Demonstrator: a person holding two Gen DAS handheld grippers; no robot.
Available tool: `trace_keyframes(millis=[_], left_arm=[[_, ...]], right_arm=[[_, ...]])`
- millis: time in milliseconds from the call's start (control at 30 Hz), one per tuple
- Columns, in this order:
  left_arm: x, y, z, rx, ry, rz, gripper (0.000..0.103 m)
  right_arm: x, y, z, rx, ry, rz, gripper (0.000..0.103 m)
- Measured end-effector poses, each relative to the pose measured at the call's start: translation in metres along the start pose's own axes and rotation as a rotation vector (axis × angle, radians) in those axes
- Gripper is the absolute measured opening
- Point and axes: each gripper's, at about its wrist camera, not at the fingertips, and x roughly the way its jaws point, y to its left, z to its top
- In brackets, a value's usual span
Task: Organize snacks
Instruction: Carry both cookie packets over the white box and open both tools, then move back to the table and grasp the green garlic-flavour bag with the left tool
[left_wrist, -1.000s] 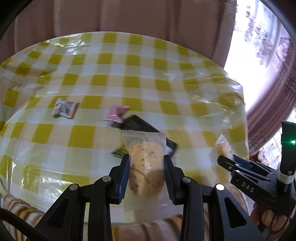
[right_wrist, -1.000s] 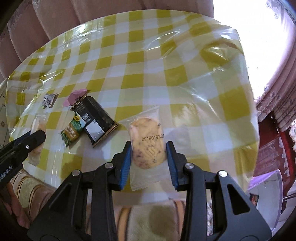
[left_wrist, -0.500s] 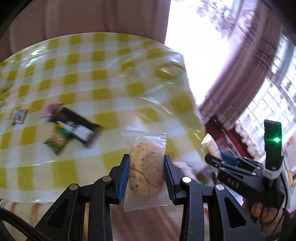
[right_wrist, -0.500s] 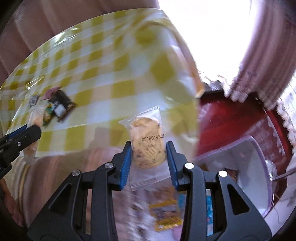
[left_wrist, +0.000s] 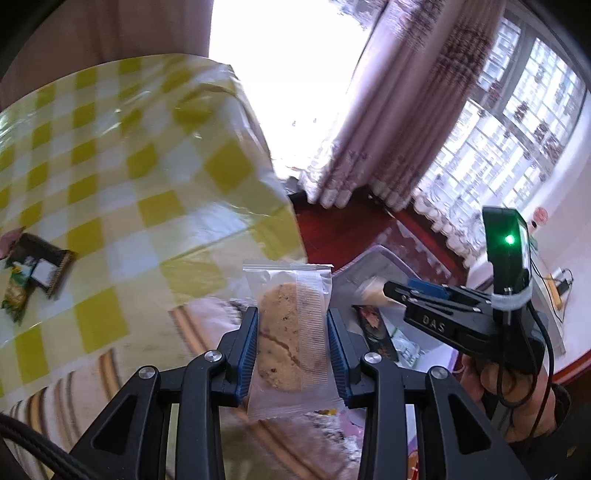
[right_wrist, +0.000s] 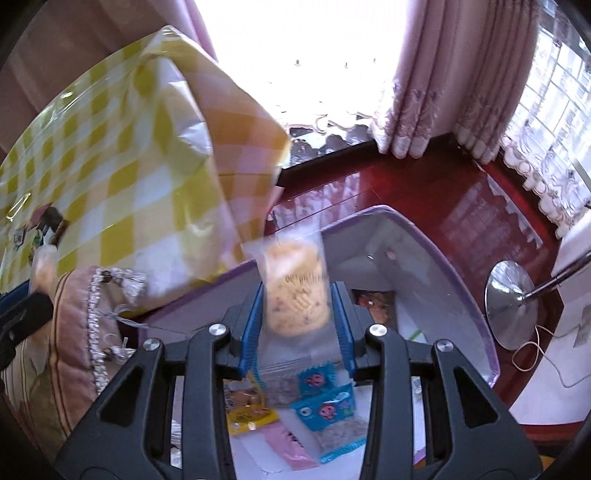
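My left gripper (left_wrist: 291, 350) is shut on a clear-wrapped cookie (left_wrist: 282, 339), held past the right edge of the yellow checked table (left_wrist: 122, 177). My right gripper (right_wrist: 297, 321) is shut on a second wrapped cookie (right_wrist: 295, 291) and hangs over a white bin with a purple rim (right_wrist: 439, 266) on the floor. Inside the bin lie several snack packs, among them blue ones (right_wrist: 325, 410), a yellow one (right_wrist: 249, 413) and a pink one (right_wrist: 288, 446). The right gripper (left_wrist: 417, 295) also shows at the right of the left wrist view, held by a hand (left_wrist: 517, 391).
A dark packet (left_wrist: 40, 266) and a green packet (left_wrist: 16, 295) remain on the table at the left. A striped cushion (right_wrist: 66, 332) with a beaded fringe sits below the table edge. Pink curtains (right_wrist: 443, 74), a red-brown floor (right_wrist: 480, 210) and a metal stand base (right_wrist: 511, 302) lie to the right.
Both grippers swung right, off the table, each still holding its cookie. The right one now hangs over the bin, and the table's packets have slid to the far left of both views.
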Motion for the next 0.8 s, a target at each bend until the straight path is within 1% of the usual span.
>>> trace_keyframes(millis=[100,167,200,233,333,400,600,800], left_arm=[[0.007,-0.008,0.000,0.012,0.020,-0.033,0.037],[0.011,-0.011,0.000,0.005,0.036,-0.058,0.040],[0.013,-0.011,0.000,0.000,0.044,-0.063,0.043],[0.012,-0.011,-0.001,-0.003,0.047,-0.065,0.046],[0.012,-0.008,-0.001,-0.020,0.049,-0.067,0.048],[0.012,-0.005,-0.001,-0.032,0.051,-0.066,0.048],[0.012,-0.004,-0.001,-0.038,0.053,-0.063,0.048],[0.009,0.000,-0.001,-0.045,0.047,-0.053,0.048]], right_arm=[[-0.001,-0.005,0.002,0.010,-0.006,-0.004,0.040],[-0.002,-0.005,0.002,0.010,-0.012,-0.008,0.040],[-0.002,-0.004,0.002,0.010,-0.013,-0.008,0.040],[-0.002,-0.004,0.002,0.010,-0.014,-0.006,0.040],[0.000,-0.004,0.003,0.011,-0.011,0.004,0.043],[0.001,-0.003,0.003,0.010,-0.010,0.008,0.051],[-0.001,0.002,0.004,0.004,-0.013,0.015,0.057],[-0.002,0.012,0.004,-0.014,-0.010,0.023,0.061]])
